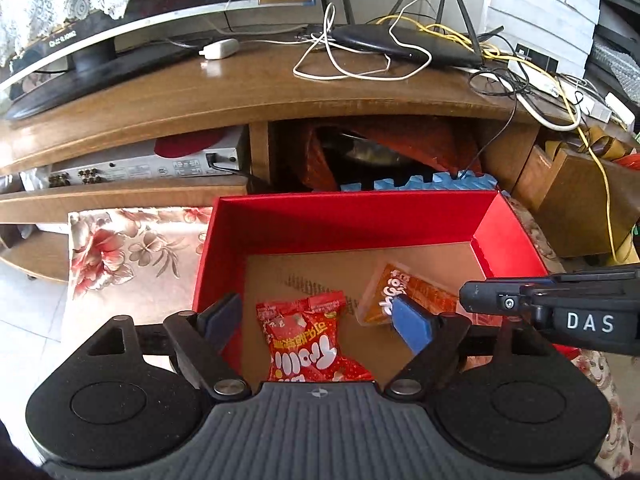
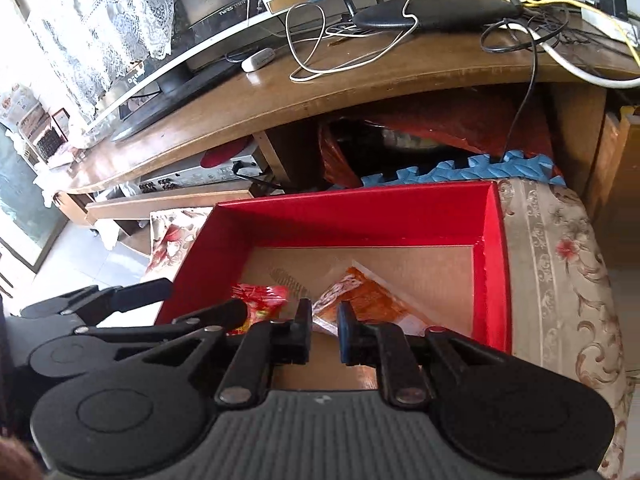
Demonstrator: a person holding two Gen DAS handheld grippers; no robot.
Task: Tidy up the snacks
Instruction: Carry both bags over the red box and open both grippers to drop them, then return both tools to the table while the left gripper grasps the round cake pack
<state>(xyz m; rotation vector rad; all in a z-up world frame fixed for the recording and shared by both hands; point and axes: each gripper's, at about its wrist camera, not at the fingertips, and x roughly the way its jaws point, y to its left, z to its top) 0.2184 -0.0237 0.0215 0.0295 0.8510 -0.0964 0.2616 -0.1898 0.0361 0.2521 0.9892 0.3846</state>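
A red box (image 1: 344,216) with a brown cardboard floor stands open on a floral cloth. A red Trolli candy bag (image 1: 310,338) and an orange snack packet (image 1: 404,292) lie flat inside it. My left gripper (image 1: 316,316) hangs over the box with its jaws wide apart around the red bag, holding nothing. My right gripper (image 2: 324,330) hovers over the box (image 2: 360,216), jaws a little apart and empty, just above the orange packet (image 2: 360,300); the red bag (image 2: 260,300) lies to its left. The right gripper's body (image 1: 560,308) enters the left wrist view at the right.
A wooden TV stand (image 1: 280,92) rises behind the box, with a TV (image 1: 120,20), a router (image 1: 400,40) and tangled cables (image 1: 540,84) on top. A silver player (image 1: 152,164) sits on its shelf. Blue foam mats (image 2: 480,168) lean behind the box. Floral cloth (image 2: 560,280) extends right.
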